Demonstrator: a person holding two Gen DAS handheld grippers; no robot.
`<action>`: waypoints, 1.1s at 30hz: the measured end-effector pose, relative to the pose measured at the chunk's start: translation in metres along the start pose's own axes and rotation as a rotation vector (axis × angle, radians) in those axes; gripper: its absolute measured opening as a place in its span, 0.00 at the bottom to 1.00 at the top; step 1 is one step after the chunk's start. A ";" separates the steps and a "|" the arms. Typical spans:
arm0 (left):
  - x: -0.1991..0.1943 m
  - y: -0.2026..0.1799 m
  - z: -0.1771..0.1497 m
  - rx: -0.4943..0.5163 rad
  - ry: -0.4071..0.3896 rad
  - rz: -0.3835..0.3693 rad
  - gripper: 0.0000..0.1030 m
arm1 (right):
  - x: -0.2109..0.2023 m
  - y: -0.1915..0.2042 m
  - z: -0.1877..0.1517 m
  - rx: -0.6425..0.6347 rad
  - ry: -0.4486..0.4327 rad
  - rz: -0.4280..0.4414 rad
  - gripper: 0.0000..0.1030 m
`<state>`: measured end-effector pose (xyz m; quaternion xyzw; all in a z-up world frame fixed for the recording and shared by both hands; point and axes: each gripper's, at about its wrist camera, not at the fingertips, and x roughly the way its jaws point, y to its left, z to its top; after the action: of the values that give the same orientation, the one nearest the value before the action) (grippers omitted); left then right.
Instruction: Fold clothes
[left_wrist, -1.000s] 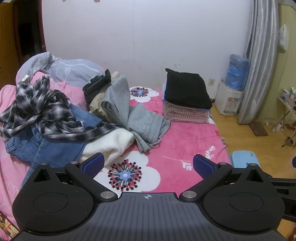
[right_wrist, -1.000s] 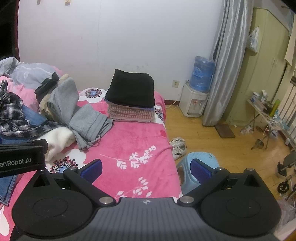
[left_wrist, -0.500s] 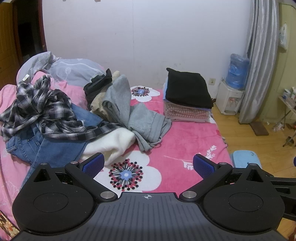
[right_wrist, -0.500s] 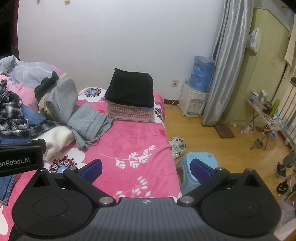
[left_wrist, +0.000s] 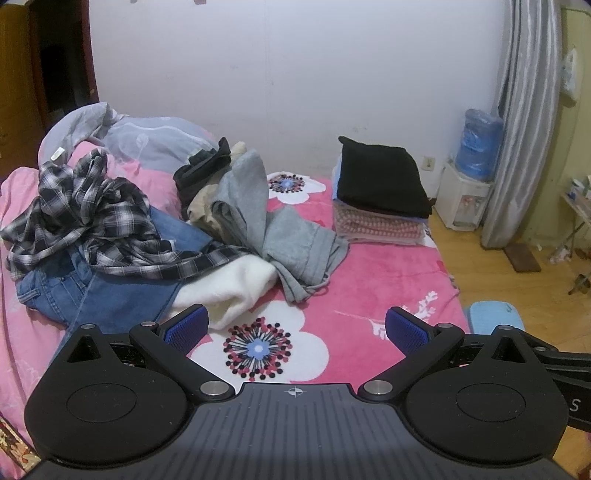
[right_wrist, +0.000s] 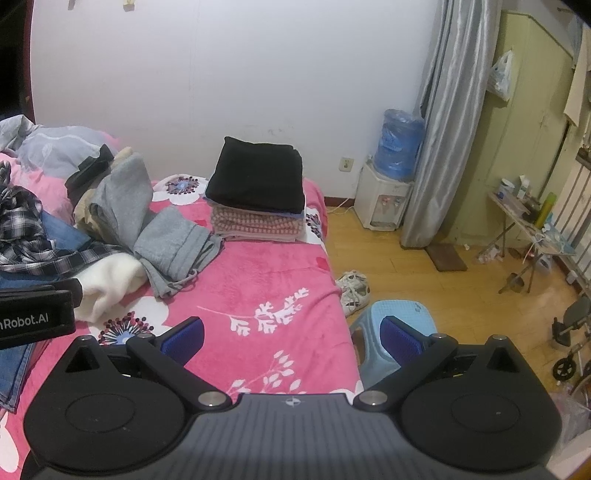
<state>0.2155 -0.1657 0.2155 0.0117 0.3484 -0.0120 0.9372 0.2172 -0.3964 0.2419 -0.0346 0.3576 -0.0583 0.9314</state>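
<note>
Bed (left_wrist: 388, 280) was covered by a pink blanket with white flower print. Unfolded heap lay on its left half: plaid shirt (left_wrist: 92, 218) over blue jeans (left_wrist: 110, 295), white fleece garment (left_wrist: 229, 291), grey garment (left_wrist: 280, 229), black and beige pieces behind. Near the far right corner stood a folded stack (right_wrist: 258, 218), black garment (right_wrist: 258, 177) on top. Grey pillow (left_wrist: 159, 140) lay at the head.

white wall (right_wrist: 258, 74), wooden floor (right_wrist: 424, 288), grey curtain (right_wrist: 450, 122), green wardrobe (right_wrist: 524, 122)
</note>
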 end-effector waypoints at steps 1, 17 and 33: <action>0.000 0.000 0.000 0.000 -0.001 0.001 1.00 | 0.000 -0.001 0.000 0.000 -0.002 0.000 1.00; -0.001 0.001 0.001 0.003 -0.007 0.006 1.00 | 0.000 0.000 0.001 0.003 -0.004 -0.001 1.00; 0.000 -0.007 -0.004 0.028 0.003 0.003 1.00 | 0.003 -0.008 -0.002 0.019 0.004 -0.010 1.00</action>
<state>0.2130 -0.1729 0.2127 0.0255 0.3494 -0.0155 0.9365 0.2172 -0.4044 0.2396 -0.0275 0.3589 -0.0664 0.9306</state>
